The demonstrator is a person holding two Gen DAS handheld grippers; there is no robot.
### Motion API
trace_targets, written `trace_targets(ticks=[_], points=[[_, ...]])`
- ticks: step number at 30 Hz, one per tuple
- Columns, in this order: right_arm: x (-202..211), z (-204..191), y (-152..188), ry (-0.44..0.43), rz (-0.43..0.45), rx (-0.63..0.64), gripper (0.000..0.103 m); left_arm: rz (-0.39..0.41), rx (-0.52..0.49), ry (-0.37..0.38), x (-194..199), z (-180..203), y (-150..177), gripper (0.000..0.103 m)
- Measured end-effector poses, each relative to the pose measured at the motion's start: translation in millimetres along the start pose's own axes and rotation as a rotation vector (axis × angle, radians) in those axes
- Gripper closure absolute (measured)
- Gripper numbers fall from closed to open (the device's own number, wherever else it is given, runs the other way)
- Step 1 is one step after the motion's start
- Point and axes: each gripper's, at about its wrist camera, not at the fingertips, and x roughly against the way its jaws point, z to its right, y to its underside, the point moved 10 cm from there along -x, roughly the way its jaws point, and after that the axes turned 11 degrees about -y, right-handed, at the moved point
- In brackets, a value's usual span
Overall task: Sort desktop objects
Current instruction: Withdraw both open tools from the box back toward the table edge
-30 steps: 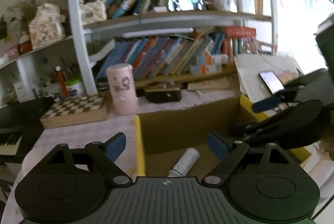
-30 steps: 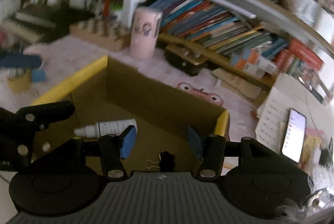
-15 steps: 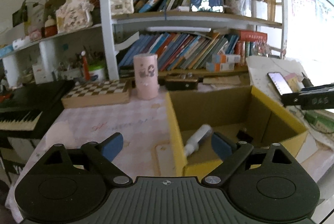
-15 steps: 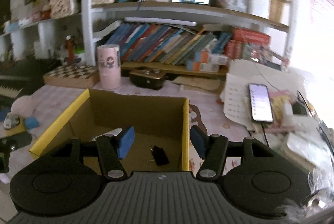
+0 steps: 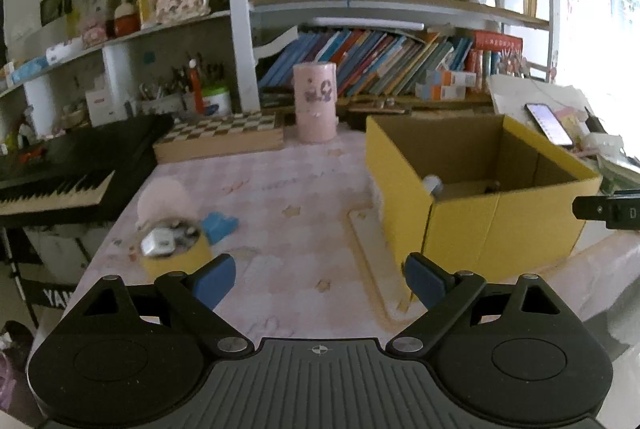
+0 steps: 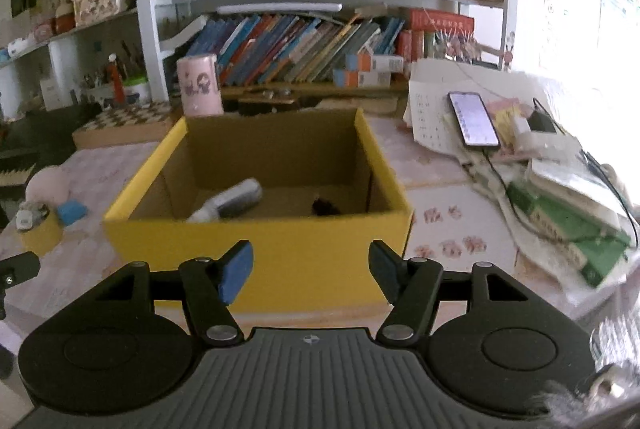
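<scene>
**Operator:** I read the left gripper [image 5: 319, 279] as spread wide and empty; the right gripper [image 6: 314, 271] likewise. Remaining items lie left of the yellow box [image 5: 500, 225]: a yellow tape roll [image 5: 176, 255] with a small white item on top, touching a blue eraser [image 5: 219, 225].

**Support:** Handling?

**Operator:** My judgement: the roll is light and rigid; pinch across its wall. The eraser is soft and low; take its long sides. Already boxed: a white bottle [image 6: 230, 203] and a black clip [image 6: 325, 205].

**Support:** Legible text?

**Operator:** Only "YA" beneath the keyboard [image 5: 60, 181]. Wall charts are unreadable.
</scene>
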Motion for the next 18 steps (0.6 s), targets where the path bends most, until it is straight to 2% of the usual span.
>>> trace_targets(ticks=[12,18], points=[[16,-74,52,-0.012,-0.041,-0.034,0.037,-0.052,-0.008,0.002,23,-38,47,0.009],[23,-107,76,-0.031,-0.065,-0.026,0.034,-0.088,0.019,0.004,32,-59,69,0.008]])
